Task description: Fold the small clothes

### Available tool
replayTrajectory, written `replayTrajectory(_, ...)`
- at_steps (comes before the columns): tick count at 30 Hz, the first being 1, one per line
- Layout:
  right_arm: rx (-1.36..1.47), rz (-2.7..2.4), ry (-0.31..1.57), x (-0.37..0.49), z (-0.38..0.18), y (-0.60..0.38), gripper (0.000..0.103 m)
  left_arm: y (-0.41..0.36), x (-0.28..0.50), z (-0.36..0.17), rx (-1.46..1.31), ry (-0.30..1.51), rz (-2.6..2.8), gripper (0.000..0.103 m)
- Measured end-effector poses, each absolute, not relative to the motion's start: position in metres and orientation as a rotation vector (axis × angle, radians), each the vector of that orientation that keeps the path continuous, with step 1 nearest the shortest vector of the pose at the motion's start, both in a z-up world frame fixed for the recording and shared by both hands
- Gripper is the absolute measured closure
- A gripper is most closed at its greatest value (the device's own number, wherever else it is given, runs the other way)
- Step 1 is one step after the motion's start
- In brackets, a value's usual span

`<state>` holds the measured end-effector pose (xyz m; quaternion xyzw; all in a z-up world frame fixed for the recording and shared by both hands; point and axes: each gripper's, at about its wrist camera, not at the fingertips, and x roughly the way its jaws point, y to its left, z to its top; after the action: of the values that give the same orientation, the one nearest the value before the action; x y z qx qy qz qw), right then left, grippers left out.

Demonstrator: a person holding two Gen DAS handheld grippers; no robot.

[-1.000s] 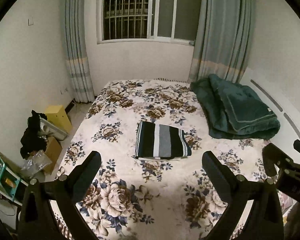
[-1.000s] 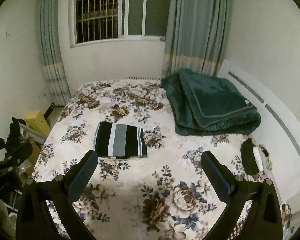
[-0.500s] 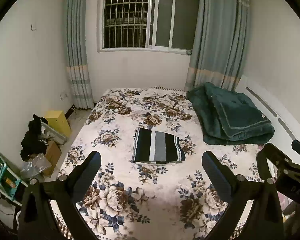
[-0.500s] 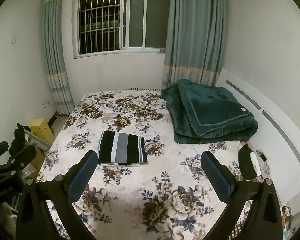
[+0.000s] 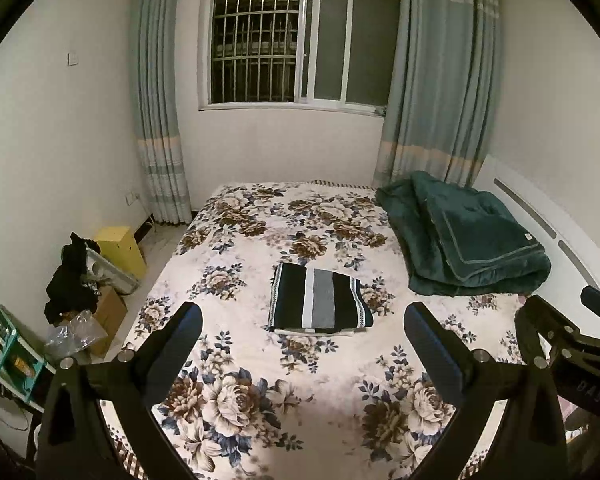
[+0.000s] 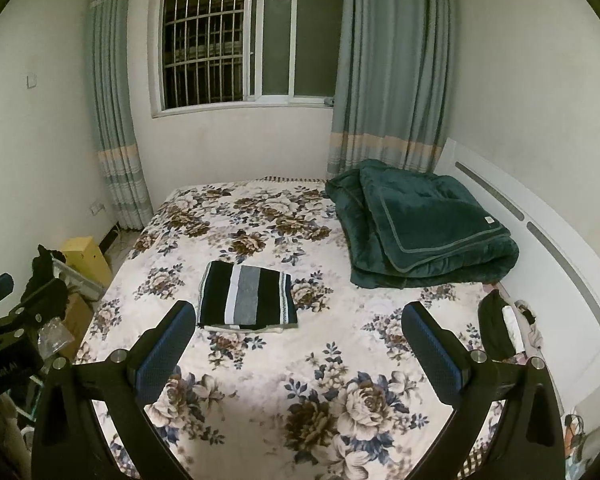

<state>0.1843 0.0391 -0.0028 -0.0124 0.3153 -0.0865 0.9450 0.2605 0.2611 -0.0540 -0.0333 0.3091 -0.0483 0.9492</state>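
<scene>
Both my left gripper (image 5: 303,334) and right gripper (image 6: 298,332) stay spread wide, holding nothing, pulled higher and farther back than before. My folded black, white and grey striped knit garment (image 5: 320,301) lies mid-bed on the floral bedspread (image 5: 260,364).

In front of you, the folded black, white and grey striped knit garment (image 5: 320,300) lies mid-way on the floral-print bed (image 5: 284,364). The folded dark green plush blanket (image 5: 468,240) sits behind it to your right, against the white headboard (image 6: 540,248). Cardboard boxes (image 5: 108,312) stand on the floor left of the bed.
</scene>
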Motion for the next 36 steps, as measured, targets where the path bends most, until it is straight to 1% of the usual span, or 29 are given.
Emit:
replayTrajectory(17,-0.028,-0.165,0.64,0.188,0.001,0.041,0.0,0.259,0.254,-0.045,-0.072,0.616,-0.101,0.0)
replayTrajectory(21,-0.031,-0.158,0.637,0.189,0.012,0.043,0.0,0.26,0.251,-0.041,-0.076,0.622,-0.103,0.0)
replayTrajectory(36,-0.032,-0.154,0.644,0.19,0.017,0.052,0.0,0.261,0.249,-0.033,-0.078,0.618,-0.111,0.0)
